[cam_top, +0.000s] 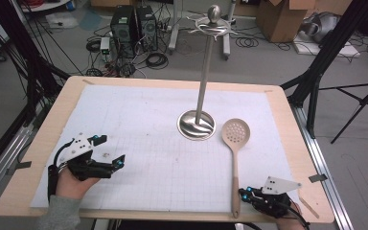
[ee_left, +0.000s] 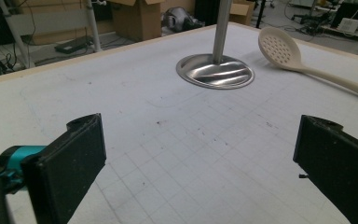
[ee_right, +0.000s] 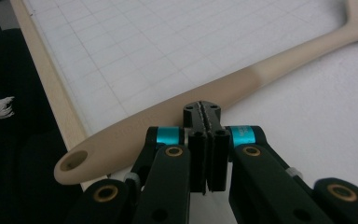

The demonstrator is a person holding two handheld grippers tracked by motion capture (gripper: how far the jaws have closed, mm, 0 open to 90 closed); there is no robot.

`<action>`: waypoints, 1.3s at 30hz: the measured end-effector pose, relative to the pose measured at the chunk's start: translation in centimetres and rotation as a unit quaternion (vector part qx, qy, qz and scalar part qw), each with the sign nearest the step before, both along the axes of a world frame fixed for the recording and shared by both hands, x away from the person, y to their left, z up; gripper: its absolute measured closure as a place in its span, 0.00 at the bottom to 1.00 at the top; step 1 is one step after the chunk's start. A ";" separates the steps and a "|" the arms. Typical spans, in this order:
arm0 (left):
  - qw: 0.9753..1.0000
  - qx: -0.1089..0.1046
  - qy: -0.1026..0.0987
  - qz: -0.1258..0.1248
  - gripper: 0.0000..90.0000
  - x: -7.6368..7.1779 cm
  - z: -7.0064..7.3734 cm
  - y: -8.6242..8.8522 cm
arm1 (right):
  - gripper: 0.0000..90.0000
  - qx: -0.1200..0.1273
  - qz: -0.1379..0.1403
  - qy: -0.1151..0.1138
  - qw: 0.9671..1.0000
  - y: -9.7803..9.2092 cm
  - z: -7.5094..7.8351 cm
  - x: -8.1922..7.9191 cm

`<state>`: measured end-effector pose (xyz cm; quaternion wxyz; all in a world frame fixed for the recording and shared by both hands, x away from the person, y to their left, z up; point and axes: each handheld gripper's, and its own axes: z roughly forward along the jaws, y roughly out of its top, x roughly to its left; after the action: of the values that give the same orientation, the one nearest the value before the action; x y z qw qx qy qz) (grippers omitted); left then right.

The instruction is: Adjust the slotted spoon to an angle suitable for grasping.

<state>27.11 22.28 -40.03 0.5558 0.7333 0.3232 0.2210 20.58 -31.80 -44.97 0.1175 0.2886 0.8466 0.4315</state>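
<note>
Spoon: a beige plastic slotted spoon with a long handle lies flat on the right part of the counter, its perforated bowl just beside the stand's base, its handle end with the hanging hole at the near edge.
Right tool: the right tool sits just beside the handle's near end; in the right gripper view its jaws are pressed together, empty, at the handle's side.
Left tool: the left tool rests low over the near left part, jaws wide apart, nothing between them, well apart from the spoon.
Stand: a tall steel utensil stand with a round base stands upright mid-counter.
Counter: a pale wooden counter under a white gridded mat.
</note>
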 end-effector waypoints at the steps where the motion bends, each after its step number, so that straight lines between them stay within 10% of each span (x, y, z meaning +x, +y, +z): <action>1: 1.000 0.000 0.000 0.000 0.03 0.0 0.0 0.0 | 1.00 0.000 0.000 0.000 1.000 0.0 0.0 0.0; 18: 0.999 -0.031 -0.010 0.006 0.03 -0.8 1.0 3.2 | 1.00 -0.012 0.047 -0.001 0.999 6.5 0.2 3.3; 39: 0.999 -0.037 -0.019 0.024 0.03 -1.8 1.2 4.3 | 1.00 -0.028 0.032 -0.023 0.999 12.0 0.3 6.9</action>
<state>25.29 26.55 -38.87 0.5832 0.6998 0.3379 0.2365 27.48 -19.83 -44.71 0.1308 0.2479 0.8641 0.4181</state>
